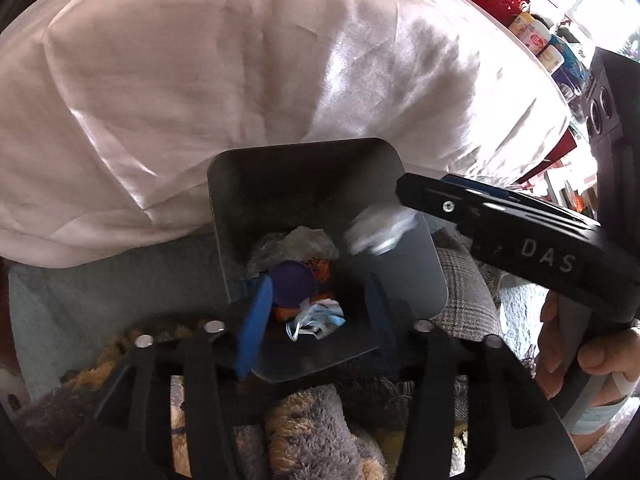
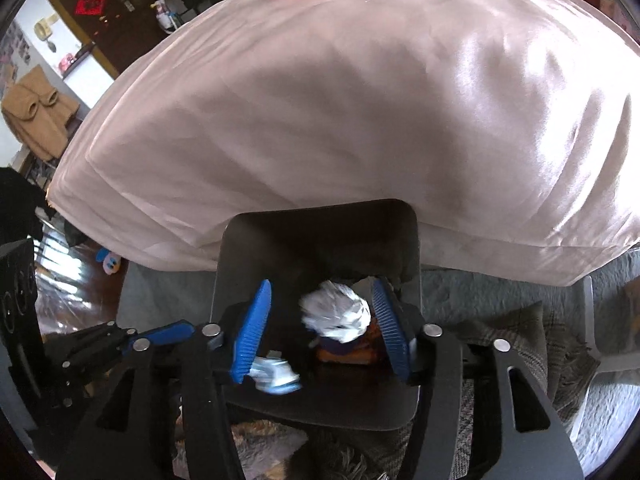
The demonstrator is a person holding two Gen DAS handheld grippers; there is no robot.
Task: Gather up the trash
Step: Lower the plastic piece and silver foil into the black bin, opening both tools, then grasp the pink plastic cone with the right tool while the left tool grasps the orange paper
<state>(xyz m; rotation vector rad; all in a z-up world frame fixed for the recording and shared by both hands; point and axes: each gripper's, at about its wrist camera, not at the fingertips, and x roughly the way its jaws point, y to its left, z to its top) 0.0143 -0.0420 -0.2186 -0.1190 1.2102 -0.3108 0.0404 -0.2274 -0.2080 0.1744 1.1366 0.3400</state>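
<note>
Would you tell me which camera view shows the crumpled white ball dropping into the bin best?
The right wrist view: the crumpled white ball sits centred between the open right gripper fingers, above the bin, its folds visible. In the left wrist view the ball is only a motion-blurred smear near the bin's right wall.

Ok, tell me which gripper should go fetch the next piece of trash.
Right gripper, probably: open over the dark grey rectangular bin, crumpled white wad blurred and loose between its fingers. Left gripper sits low at the bin's near rim.
</note>
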